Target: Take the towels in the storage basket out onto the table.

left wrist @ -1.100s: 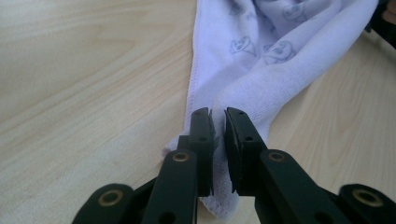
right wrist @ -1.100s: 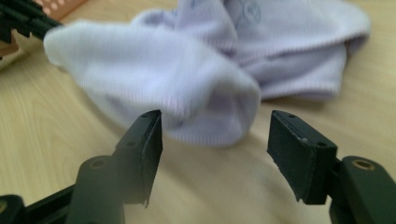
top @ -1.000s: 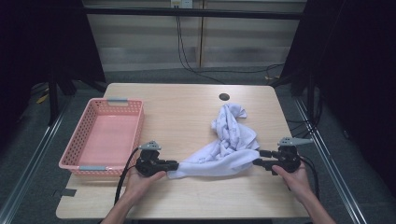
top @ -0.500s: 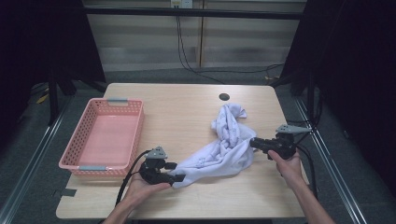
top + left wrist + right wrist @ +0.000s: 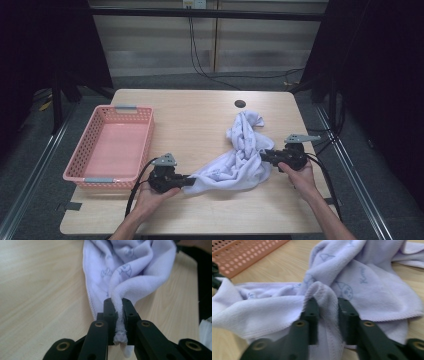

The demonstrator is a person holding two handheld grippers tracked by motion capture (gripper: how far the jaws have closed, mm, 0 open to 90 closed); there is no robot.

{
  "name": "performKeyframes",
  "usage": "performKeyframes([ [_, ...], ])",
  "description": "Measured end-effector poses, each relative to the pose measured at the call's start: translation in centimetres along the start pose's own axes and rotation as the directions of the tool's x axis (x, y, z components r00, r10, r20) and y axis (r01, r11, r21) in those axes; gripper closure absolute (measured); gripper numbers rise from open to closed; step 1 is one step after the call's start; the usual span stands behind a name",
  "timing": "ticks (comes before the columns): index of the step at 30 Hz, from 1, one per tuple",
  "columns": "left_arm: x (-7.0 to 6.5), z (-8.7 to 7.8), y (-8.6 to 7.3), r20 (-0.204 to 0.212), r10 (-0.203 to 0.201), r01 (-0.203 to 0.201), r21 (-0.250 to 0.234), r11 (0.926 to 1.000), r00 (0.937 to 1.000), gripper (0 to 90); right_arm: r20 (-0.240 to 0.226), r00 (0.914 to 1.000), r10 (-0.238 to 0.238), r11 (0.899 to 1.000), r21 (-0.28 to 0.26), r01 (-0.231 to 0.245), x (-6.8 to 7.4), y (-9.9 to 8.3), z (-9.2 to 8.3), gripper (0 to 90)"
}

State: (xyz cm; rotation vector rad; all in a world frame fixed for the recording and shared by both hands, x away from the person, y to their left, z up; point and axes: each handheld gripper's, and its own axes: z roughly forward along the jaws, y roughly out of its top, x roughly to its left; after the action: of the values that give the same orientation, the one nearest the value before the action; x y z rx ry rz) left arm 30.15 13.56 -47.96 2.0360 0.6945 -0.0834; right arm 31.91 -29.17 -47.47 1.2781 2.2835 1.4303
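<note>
High view: one pale towel [image 5: 239, 160] at centre, one pink basket [image 5: 107, 150] at left.
Left gripper [image 5: 186, 181]: clamped on towel edge.
Right gripper [image 5: 264, 156]: jaws just closing around a towel fold.

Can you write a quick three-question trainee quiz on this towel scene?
1. True or false: the left gripper is clamped on a bunched edge of the towel.
2. Which lies nearest the pink basket? A the left gripper, B the right gripper, C the dark round spot on the table.
3. What does the towel rest on?

Key: 1 true. 2 A. 3 the wooden table.
</note>
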Motion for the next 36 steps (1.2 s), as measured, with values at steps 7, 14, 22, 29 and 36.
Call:
performKeyframes([
  [7,0.4,-1.7,1.5,0.000,-0.020,0.020,-0.075,0.9970,0.9998,84.7,0.018,0.9997,0.016,0.995,-0.098,-0.014,-0.2,1.5,-2.9,86.4],
  [14,0.8,-4.4,5.2,-0.022,-0.017,0.012,-0.193,0.9811,0.9996,85.3,0.071,0.9974,0.011,0.977,-0.212,0.004,-0.4,5.3,-7.3,86.5],
  [22,2.0,-6.9,10.6,-0.057,-0.034,0.015,-0.306,0.9520,0.9978,85.7,0.113,0.9933,-0.023,0.946,-0.318,0.058,-0.2,11.7,-9.0,86.5],
  [29,3.1,-8.4,13.8,-0.092,-0.044,0.008,-0.356,0.9345,0.9948,85.8,0.121,0.9923,-0.028,0.930,-0.362,0.070,-0.5,16.4,-8.8,86.5],
  [36,2.8,-10.5,18.2,-0.124,-0.018,-0.033,-0.399,0.9164,0.9921,85.8,0.149,0.9885,-0.021,0.908,-0.411,0.082,-0.5,20.7,-10.0,86.7],
])
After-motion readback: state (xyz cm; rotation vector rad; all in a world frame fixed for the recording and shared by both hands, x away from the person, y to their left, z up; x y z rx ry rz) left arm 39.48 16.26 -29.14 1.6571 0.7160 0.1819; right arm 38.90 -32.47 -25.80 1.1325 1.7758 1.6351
